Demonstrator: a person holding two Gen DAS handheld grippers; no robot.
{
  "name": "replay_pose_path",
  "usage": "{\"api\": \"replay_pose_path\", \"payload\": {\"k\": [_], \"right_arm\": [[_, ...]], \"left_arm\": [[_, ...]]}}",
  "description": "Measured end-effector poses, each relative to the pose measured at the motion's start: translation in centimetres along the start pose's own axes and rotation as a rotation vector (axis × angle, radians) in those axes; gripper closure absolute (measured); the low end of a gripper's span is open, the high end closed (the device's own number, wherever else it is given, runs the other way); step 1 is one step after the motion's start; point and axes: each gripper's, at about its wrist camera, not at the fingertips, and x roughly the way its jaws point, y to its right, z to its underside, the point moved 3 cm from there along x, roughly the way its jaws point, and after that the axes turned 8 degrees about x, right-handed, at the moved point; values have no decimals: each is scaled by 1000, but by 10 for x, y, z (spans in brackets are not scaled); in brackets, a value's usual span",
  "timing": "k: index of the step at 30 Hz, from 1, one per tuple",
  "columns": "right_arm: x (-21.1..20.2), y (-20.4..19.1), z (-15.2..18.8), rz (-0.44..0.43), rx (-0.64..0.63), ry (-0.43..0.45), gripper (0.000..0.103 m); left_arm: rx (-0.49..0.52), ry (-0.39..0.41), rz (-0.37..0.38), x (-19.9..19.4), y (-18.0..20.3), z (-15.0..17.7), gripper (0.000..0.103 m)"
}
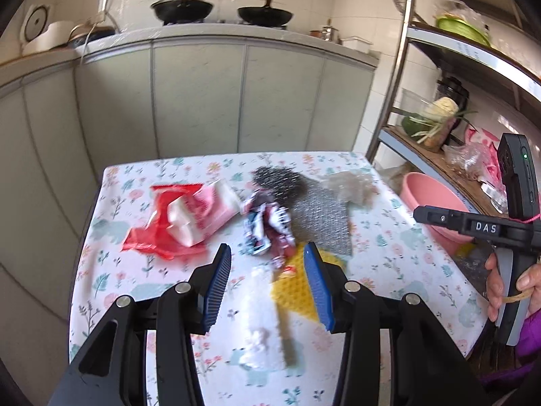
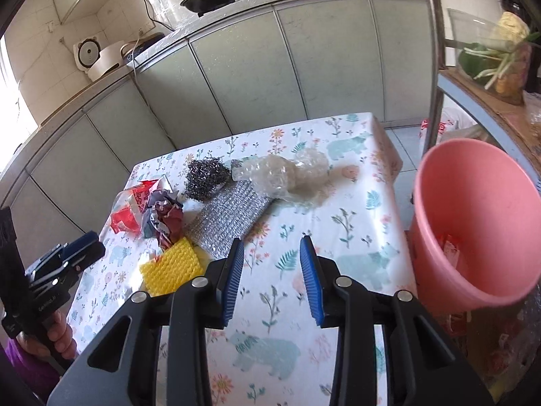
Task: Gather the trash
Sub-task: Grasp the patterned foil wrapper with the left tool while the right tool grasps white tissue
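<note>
While both claws hung over the table (image 2: 338, 203) with nothing between their pads, you had the whole heap still ahead of you. Your left claw (image 1: 267, 272) stood wide, tilted down, with the white tissue (image 1: 263, 324) lying right under its gap and the yellow sponge (image 1: 297, 287) just beside its right pad. The crumpled wrapper (image 1: 267, 230) sat just beyond its tips, and the red bag (image 1: 175, 220) further out to its left. Your right claw (image 2: 272, 270) stood about half open over bare cloth; the silver cloth (image 2: 230, 220) lay just past its left finger, the steel scrubber (image 2: 204, 177) and clear plastic (image 2: 287, 172) further ahead, and the pink bucket (image 2: 473, 223) close on its right.

The tissue looked like the sensible pick for the left claw. It was soft and flat, so you needed to bring the pads right down to the cloth, straddle its narrow width, and close fully before lifting. The risk was pinching the tablecloth with it, or catching the sponge edge.
</note>
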Motion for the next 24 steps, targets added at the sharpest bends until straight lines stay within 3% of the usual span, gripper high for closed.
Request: {"api": "replay_pose_path", "payload": {"k": [5, 12, 16, 19, 24], "right_arm": [[17, -7, -5, -15, -11, -18, 68], [28, -9, -6, -8, -21, -34, 68], [31, -3, -11, 4, -11, -31, 68], [36, -1, -14, 9, -8, -34, 68], [43, -3, -19, 13, -10, -31, 68]], "left_arm": [[-68, -42, 33, 19, -9, -4, 59], [-7, -64, -1, 56, 2, -15, 59], [11, -95, 2, 68, 3, -11, 69], [-4, -121, 11, 76, -1, -7, 85], [-22, -108, 21, 75, -8, -6, 96]]}}
